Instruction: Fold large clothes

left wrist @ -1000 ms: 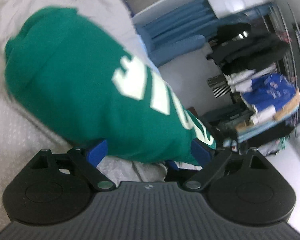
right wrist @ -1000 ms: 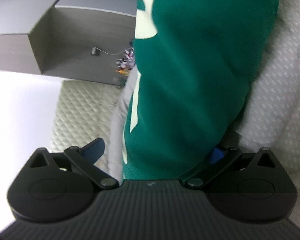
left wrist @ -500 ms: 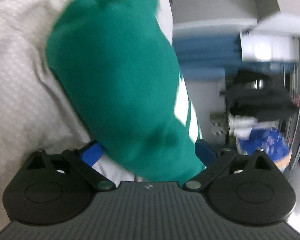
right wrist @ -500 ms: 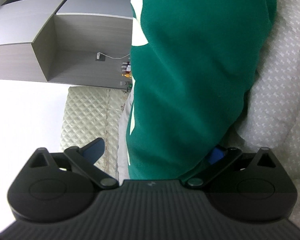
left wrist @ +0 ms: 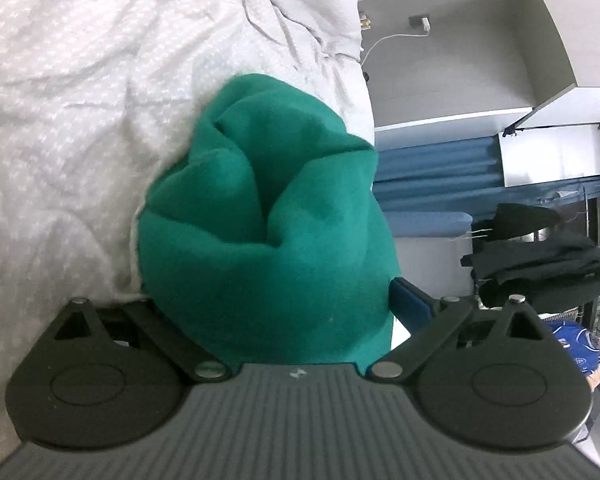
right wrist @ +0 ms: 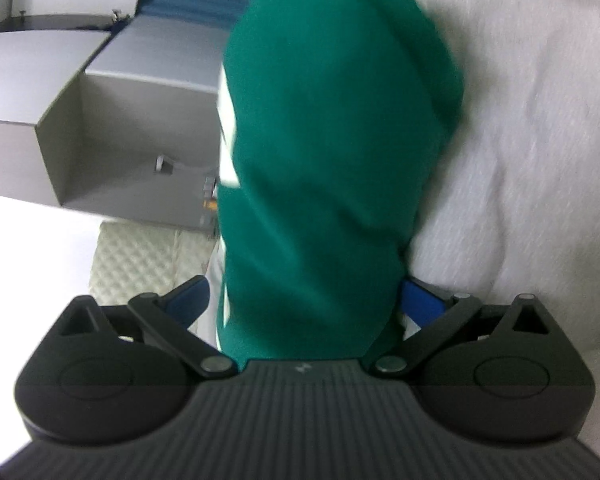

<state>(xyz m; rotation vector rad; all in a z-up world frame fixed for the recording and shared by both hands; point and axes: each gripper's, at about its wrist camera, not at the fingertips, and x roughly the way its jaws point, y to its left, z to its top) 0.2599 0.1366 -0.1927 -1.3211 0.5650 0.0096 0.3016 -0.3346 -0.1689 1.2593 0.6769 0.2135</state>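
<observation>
Over a white bedspread (left wrist: 60,120), the left gripper (left wrist: 276,300) and right gripper (right wrist: 304,296) each pinch a soft, floppy green sweatshirt (left wrist: 268,216) by its bunched edge, probably best regripped at corners.

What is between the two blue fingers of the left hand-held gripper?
In the left wrist view, bunched fabric of the green garment fills the space between the fingers of the left hand-held gripper; only the right finger shows, the other is hidden.
</observation>
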